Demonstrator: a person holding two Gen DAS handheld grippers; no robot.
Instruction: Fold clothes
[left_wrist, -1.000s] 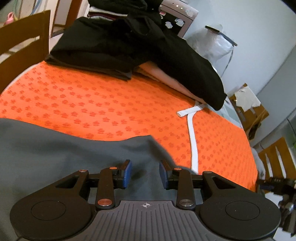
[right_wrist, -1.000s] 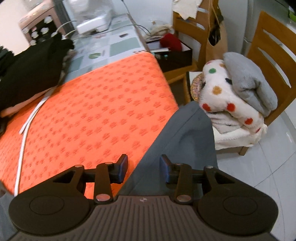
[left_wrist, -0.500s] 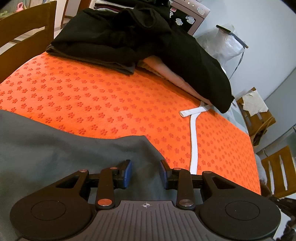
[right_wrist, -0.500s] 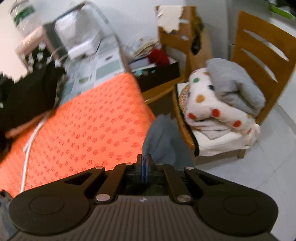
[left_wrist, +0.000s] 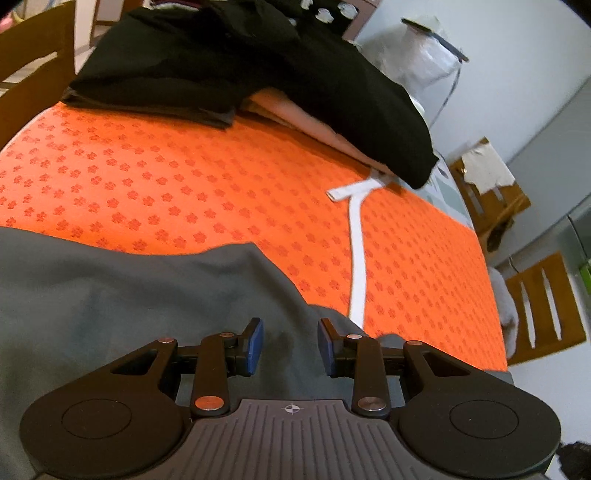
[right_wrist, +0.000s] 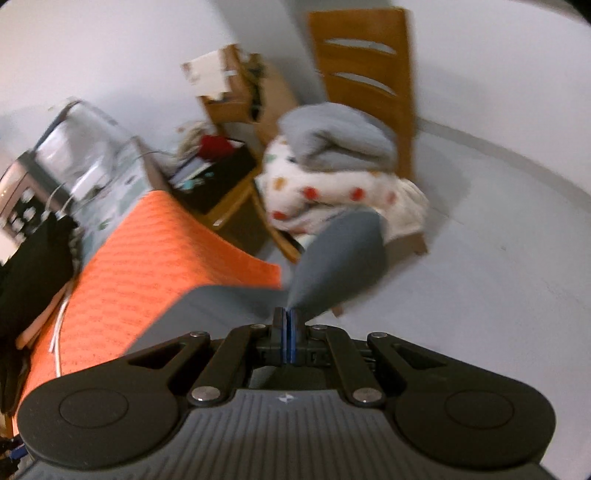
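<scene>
We see the right gripper (right_wrist: 287, 317) pinching the grey cloth (right_wrist: 340, 258), blurred; left gripper (left_wrist: 290, 338) spread above it, contact unclear.

Matt grey cloth garment (left_wrist: 129, 295) lies on a patterned orange fabric cover (left_wrist: 184, 184); the chair (right_wrist: 369, 74) is smooth wood.

Right wrist view motion-blurred, grey garment (left_wrist: 110, 295) cut off at left edge, black clothes pile (left_wrist: 240, 62) cropped at top.

Left tool (left_wrist: 290, 345) parted, angled downward; right tool (right_wrist: 287, 325) clamped together.
</scene>
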